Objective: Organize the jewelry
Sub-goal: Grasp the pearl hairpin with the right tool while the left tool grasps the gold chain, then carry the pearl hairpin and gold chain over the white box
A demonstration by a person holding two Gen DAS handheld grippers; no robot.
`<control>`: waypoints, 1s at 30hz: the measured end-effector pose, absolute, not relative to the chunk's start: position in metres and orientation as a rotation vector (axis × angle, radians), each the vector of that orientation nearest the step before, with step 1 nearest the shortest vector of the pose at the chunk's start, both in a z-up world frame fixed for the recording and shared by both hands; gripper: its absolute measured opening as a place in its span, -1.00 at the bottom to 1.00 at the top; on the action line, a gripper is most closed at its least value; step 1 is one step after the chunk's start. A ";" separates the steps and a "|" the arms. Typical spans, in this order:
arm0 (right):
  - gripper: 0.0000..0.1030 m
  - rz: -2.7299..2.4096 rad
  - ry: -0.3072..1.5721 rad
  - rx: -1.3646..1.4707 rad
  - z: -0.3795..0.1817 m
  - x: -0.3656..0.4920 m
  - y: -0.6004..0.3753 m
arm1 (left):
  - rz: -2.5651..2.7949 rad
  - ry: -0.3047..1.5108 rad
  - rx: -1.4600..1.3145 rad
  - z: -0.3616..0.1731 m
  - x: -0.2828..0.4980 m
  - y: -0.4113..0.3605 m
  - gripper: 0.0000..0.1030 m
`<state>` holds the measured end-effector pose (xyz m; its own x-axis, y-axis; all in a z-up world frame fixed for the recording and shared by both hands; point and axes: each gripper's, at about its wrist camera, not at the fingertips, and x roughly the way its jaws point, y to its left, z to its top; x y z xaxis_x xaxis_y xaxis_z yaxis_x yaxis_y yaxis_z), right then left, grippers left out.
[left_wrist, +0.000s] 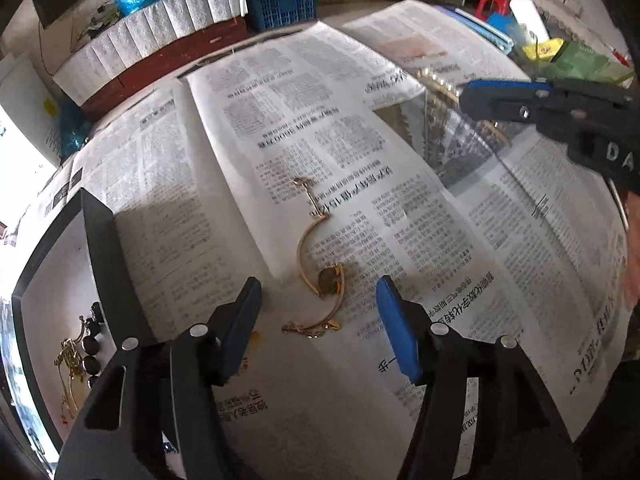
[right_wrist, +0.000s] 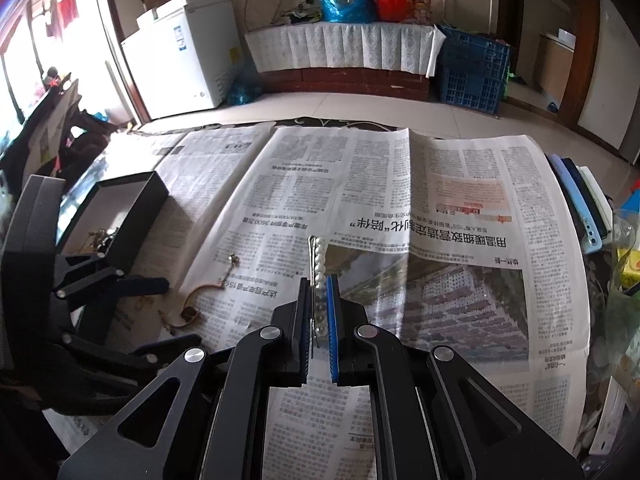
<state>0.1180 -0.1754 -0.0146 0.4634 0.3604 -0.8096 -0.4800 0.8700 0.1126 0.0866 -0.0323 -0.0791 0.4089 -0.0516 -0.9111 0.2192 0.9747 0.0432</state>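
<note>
A: Right claw [right_wrist: 319, 312]?
B: Clamped on the pearl clip [right_wrist: 319, 268], held above the newspaper [right_wrist: 440, 184].
A: Left claw [left_wrist: 318, 312]?
B: Spread apart, just short of the gold bracelet [left_wrist: 320, 264] lying on the paper. The black box [right_wrist: 132, 200] sits farther left, jewelry inside.

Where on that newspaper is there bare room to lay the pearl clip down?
Open newspaper lies beyond the pearl hair clip in the right gripper and right of it. It is crowded left, around the gold bracelet, left gripper and black jewelry box.
</note>
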 end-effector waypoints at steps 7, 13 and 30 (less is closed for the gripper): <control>-0.84 0.519 0.950 -0.127 -0.011 0.118 -0.177 | -0.213 1.166 0.155 -0.076 0.087 -0.037 -0.86; -0.84 0.524 0.935 -0.121 -0.005 0.117 -0.176 | -0.220 1.126 0.090 -0.059 0.083 -0.023 -0.96; -0.84 0.587 0.863 -0.119 0.024 0.105 -0.154 | -0.196 0.862 -0.074 0.050 0.051 0.031 -0.96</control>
<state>0.1050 -0.1543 0.0236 0.5041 0.4379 -0.7444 -0.5312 0.8368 0.1326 0.0512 0.0310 0.0496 0.6343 -0.2009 -0.7465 0.1409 0.9795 -0.1438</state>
